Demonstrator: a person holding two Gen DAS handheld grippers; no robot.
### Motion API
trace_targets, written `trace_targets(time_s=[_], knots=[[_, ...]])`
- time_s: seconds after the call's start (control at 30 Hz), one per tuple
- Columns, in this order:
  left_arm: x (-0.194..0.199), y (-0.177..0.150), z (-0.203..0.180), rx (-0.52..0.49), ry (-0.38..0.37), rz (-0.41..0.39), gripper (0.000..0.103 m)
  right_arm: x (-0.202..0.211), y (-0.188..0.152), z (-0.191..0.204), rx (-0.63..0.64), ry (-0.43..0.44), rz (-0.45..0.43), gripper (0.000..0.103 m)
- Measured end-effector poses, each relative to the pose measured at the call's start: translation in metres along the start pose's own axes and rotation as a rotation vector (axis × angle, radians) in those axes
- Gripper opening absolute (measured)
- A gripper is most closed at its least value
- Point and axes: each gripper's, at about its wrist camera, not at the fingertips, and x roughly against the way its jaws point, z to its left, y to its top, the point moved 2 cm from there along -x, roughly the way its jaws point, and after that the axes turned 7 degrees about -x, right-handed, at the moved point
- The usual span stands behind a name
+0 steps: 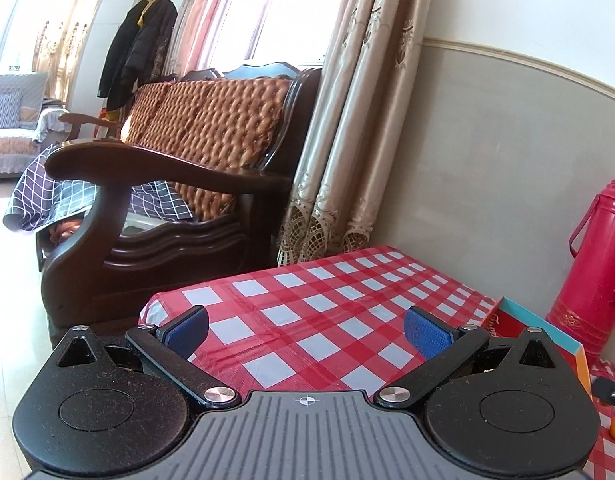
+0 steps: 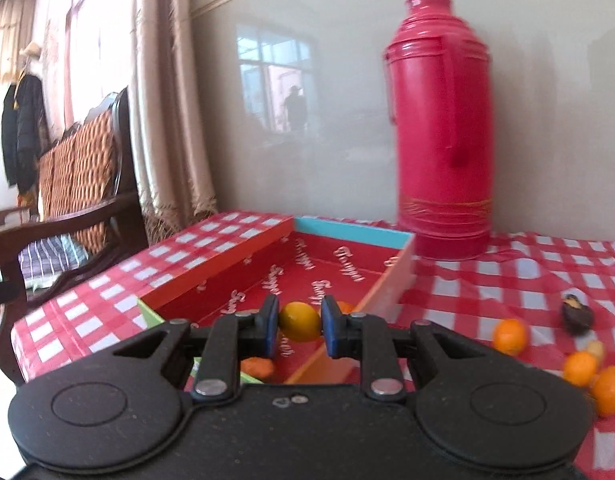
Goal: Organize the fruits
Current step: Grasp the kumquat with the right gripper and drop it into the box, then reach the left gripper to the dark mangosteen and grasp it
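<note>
Your right gripper [image 2: 298, 330] is pinching a small yellow-orange citrus fruit [image 2: 299, 321] over the red cardboard box [image 2: 349, 270]; lower gently toward 12 o'clock. Left gripper [image 1: 307, 330] is idling, fingers spread.

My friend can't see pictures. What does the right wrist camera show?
The right gripper pinches a yellow fruit over a red box. Oranges lie loose on the checked tablecloth, by a tall red thermos.
</note>
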Motion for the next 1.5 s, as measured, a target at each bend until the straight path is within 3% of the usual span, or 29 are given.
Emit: trace_targets(time_s=[0.1, 0.2, 0.3, 0.33, 0.4, 0.43, 0.47, 0.53, 0.63, 0.77, 0.97, 1.1, 1.23, 1.4, 1.5], knots=[[0.001, 0.0, -0.002, -0.015, -0.001, -0.007, 0.103, -0.009, -0.005, 0.006, 0.018, 0.001, 0.034, 0.015], [0.001, 0.0, -0.005, -0.027, -0.005, -0.011, 0.103, -0.009, -0.009, 0.007, 0.019, 0.004, 0.051, 0.025], [0.001, 0.0, -0.009, -0.034, -0.009, -0.011, 0.103, -0.003, -0.011, 0.006, 0.02, 0.003, 0.044, 0.025], [0.002, 0.0, -0.01, -0.037, -0.009, -0.011, 0.103, 0.0, -0.01, 0.005, 0.019, 0.002, 0.038, 0.03], [0.002, 0.0, -0.012, -0.046, -0.012, -0.011, 0.103, 0.008, -0.009, 0.001, 0.013, -0.007, 0.019, 0.051], [0.002, 0.0, -0.013, -0.051, -0.014, -0.012, 0.103, 0.013, -0.008, -0.002, 0.009, -0.018, 0.004, 0.07], [0.003, 0.0, -0.014, -0.055, -0.014, -0.012, 0.103, 0.016, -0.007, -0.005, 0.006, -0.027, -0.011, 0.078], [0.004, 0.0, -0.016, -0.062, -0.016, -0.012, 0.103, 0.029, -0.005, -0.013, 0.013, -0.053, -0.048, 0.082], [0.005, 0.001, -0.021, -0.073, -0.027, -0.009, 0.103, 0.046, -0.002, -0.03, 0.009, -0.109, -0.086, 0.097], [0.008, 0.0, -0.034, -0.108, -0.059, -0.012, 0.103, 0.065, -0.001, -0.069, -0.023, -0.21, -0.11, 0.097], [0.018, -0.003, -0.074, -0.213, -0.15, -0.023, 0.103, 0.084, -0.009, -0.139, -0.172, -0.478, -0.129, 0.097], [0.029, -0.008, -0.114, -0.311, -0.264, -0.029, 0.103, 0.093, -0.015, -0.177, -0.251, -0.693, -0.116, 0.097], [0.044, -0.018, -0.165, -0.403, -0.418, -0.024, 0.103, 0.11, -0.026, -0.202, -0.282, -0.842, -0.133, 0.097], [0.064, -0.038, -0.242, -0.515, -0.596, 0.008, 0.103, 0.131, -0.037, -0.221, -0.277, -0.978, -0.155, 0.097], [0.073, -0.056, -0.285, -0.586, -0.699, 0.054, 0.102, 0.14, -0.041, -0.23, -0.278, -0.996, -0.14, 0.097]])
